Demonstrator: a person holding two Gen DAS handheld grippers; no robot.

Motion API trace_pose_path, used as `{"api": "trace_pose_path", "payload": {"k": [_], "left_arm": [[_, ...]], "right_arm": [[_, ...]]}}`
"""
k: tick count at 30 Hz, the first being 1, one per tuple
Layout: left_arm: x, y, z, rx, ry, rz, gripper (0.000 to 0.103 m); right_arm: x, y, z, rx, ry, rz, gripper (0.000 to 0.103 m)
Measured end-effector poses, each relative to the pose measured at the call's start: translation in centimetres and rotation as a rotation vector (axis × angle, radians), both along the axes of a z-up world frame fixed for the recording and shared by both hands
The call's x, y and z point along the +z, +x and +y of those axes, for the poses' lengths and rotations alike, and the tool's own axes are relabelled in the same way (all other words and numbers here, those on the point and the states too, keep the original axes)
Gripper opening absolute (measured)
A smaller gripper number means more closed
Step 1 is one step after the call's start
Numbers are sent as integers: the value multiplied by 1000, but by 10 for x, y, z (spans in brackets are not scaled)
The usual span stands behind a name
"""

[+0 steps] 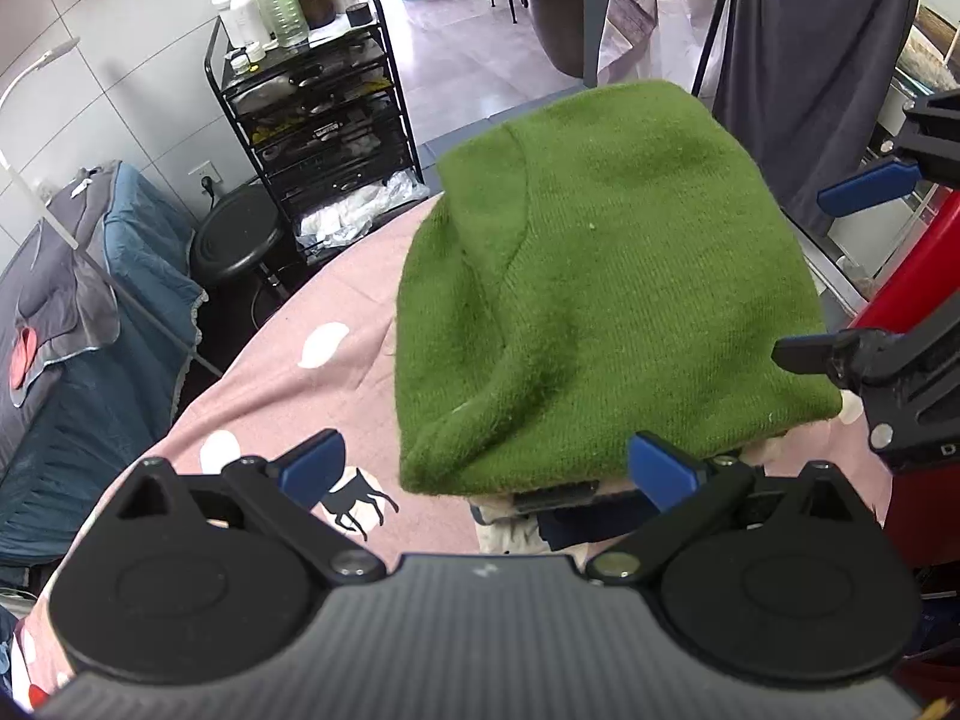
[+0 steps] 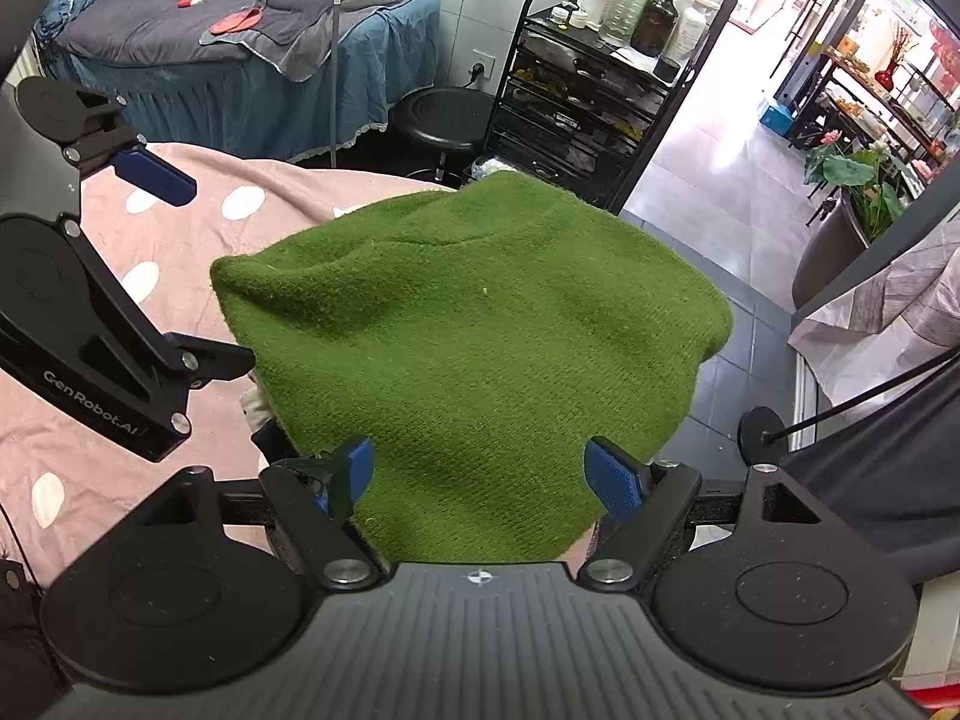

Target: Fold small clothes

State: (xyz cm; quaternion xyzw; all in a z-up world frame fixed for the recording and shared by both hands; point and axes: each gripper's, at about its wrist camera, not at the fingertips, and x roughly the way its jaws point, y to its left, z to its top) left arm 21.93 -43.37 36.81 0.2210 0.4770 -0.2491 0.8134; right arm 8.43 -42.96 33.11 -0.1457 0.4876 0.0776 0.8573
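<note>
Garment: we see a green knitted sweater (image 1: 600,300), folded into a compact block, lying on the pink spotted bedspread (image 1: 300,372) close to its edge
Under it: pale and dark cloth (image 1: 528,516) peeks out beneath the near hem; we cannot tell what pieces these are
Left gripper (image 1: 504,468): we hold it at the sweater's near edge, jaws spread wide and grasping nothing, blue pads either side of the hem corner
Right gripper (image 2: 486,474): ours hovers over the opposite side of the sweater, jaws likewise parted and empty, the knit showing between the pads
Between the two: each gripper appears in the other's view, facing across the sweater
Surroundings: a black trolley (image 2: 576,90) topped with bottles, a round black stool (image 2: 444,117), and a blue-skirted massage bed (image 2: 240,60)
</note>
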Motion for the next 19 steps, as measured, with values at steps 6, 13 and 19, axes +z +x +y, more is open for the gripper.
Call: {"api": "trace_pose_path", "payload": {"k": [6,13,19], "left_arm": [[-2,0,-3,-3,13,-4,103],[-1,-4,-1,-14,14,-53,103],[0,-3,1,-12,11,-49,103]], "right_arm": [[-3,5,0,-6,-15,9,103],[-8,10,0,-25,-22,25,103],[-9,10,0,-24,-26,32,103]]}}
